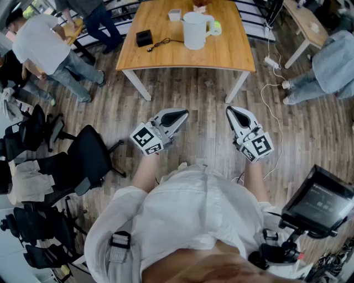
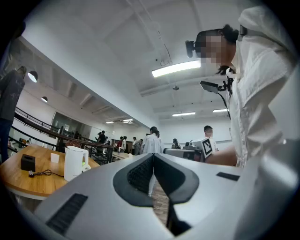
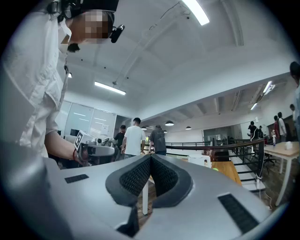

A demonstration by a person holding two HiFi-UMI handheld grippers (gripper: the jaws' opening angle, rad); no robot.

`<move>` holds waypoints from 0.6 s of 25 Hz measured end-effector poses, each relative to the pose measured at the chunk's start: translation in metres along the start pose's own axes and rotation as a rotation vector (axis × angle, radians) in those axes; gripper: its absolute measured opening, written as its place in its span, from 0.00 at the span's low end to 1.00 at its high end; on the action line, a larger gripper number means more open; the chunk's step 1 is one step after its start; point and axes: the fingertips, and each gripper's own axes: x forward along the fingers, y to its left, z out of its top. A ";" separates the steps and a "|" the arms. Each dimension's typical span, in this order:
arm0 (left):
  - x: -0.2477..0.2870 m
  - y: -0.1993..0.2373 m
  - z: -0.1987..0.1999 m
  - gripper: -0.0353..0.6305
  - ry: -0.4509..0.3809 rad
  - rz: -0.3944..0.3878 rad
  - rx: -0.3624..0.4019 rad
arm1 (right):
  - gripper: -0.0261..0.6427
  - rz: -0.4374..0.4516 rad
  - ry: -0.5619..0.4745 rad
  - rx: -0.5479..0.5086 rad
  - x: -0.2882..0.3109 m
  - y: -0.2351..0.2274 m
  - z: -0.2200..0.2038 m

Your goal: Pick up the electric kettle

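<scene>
A white electric kettle point(image 1: 196, 29) stands on a wooden table point(image 1: 166, 55) ahead of me, with its handle to the right. It also shows at the left in the left gripper view, kettle point(image 2: 75, 162), and small behind the jaws in the right gripper view, kettle point(image 3: 200, 161). My left gripper point(image 1: 181, 114) and right gripper point(image 1: 231, 110) are held over the floor, well short of the table, tips leaning toward each other. Both are shut with nothing between their pads.
On the table lie a black box point(image 1: 144, 37) with a cable point(image 1: 163, 42) and a small white cup point(image 1: 175, 14). Black office chairs point(image 1: 83, 157) stand at my left. People point(image 1: 47, 50) stand around. A power strip and cord point(image 1: 272, 63) lie on the floor at right.
</scene>
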 end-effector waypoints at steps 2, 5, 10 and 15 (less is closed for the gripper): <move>0.000 0.001 0.000 0.07 0.003 -0.001 -0.001 | 0.06 -0.003 0.001 -0.003 0.000 -0.001 0.001; 0.000 0.002 0.000 0.07 0.005 -0.002 -0.002 | 0.06 -0.002 0.002 -0.007 0.002 -0.001 0.002; 0.001 0.003 0.000 0.07 0.007 -0.006 -0.004 | 0.06 0.000 0.006 -0.008 0.004 -0.001 0.002; 0.002 0.003 -0.001 0.07 0.009 -0.005 -0.009 | 0.06 0.008 0.008 -0.005 0.004 0.000 0.001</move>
